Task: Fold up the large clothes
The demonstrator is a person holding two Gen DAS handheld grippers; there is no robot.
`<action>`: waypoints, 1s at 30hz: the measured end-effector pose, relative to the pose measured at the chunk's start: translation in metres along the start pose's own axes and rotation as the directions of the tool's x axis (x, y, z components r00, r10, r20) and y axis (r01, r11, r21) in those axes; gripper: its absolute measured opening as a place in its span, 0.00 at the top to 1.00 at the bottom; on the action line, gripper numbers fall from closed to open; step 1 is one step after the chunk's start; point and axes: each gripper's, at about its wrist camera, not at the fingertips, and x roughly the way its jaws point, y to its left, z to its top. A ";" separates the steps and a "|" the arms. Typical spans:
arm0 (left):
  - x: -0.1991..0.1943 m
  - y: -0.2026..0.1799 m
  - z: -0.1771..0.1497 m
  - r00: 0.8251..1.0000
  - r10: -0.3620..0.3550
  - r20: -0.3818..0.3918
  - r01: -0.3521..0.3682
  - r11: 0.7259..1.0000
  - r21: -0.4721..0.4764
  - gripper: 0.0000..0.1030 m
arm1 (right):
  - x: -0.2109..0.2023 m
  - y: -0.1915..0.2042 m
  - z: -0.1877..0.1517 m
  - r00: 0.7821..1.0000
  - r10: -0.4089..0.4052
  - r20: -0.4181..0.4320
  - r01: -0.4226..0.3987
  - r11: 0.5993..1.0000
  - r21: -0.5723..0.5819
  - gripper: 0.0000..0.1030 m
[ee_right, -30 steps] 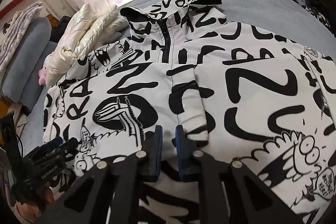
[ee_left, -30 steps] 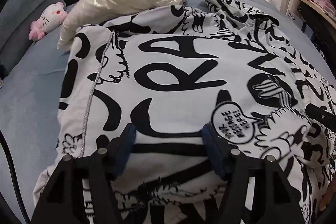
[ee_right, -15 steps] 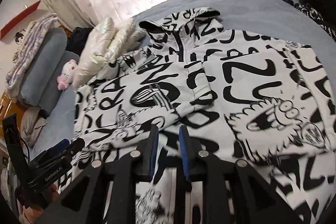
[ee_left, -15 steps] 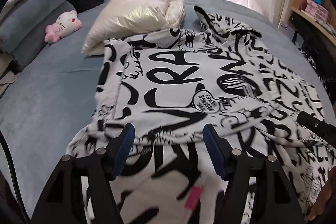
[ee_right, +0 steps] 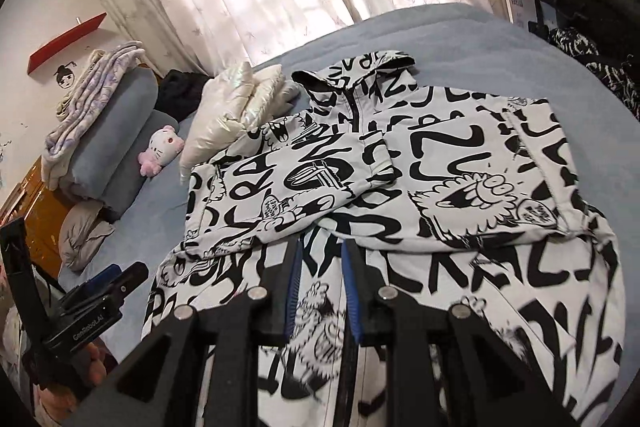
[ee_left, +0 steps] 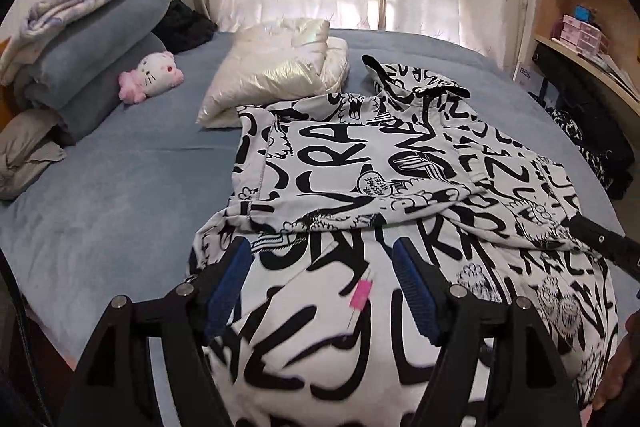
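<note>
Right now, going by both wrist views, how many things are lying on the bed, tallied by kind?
Black-and-white graffiti-print jacket: 1
Shiny cream padded jacket: 1
Pink-and-white plush cat toy: 1
Black garment by the curtain: 1
Stack of folded grey and floral bedding: 1
Beige cushion: 1
Total: 6
</note>
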 end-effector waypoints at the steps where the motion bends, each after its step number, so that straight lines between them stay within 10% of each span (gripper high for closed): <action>1: -0.006 0.000 -0.003 1.000 0.001 0.005 -0.001 1.000 0.005 0.30 | -0.006 0.001 -0.002 1.000 0.001 0.005 -0.001 1.000 -0.005 0.80; 8: -0.037 0.002 -0.022 1.000 0.018 0.021 -0.019 0.999 0.034 0.24 | -0.040 0.008 -0.018 0.999 -0.005 0.036 0.007 0.999 -0.048 0.77; 12: -0.048 0.005 -0.031 0.999 0.022 0.023 -0.023 0.999 0.048 0.22 | -0.062 0.007 -0.027 0.997 -0.026 0.067 0.031 0.997 -0.075 0.42; 30: -0.014 0.096 -0.083 0.983 -0.004 -0.181 -0.013 0.995 -0.095 0.15 | -0.102 -0.107 -0.093 0.970 -0.221 -0.097 0.225 0.974 0.031 0.41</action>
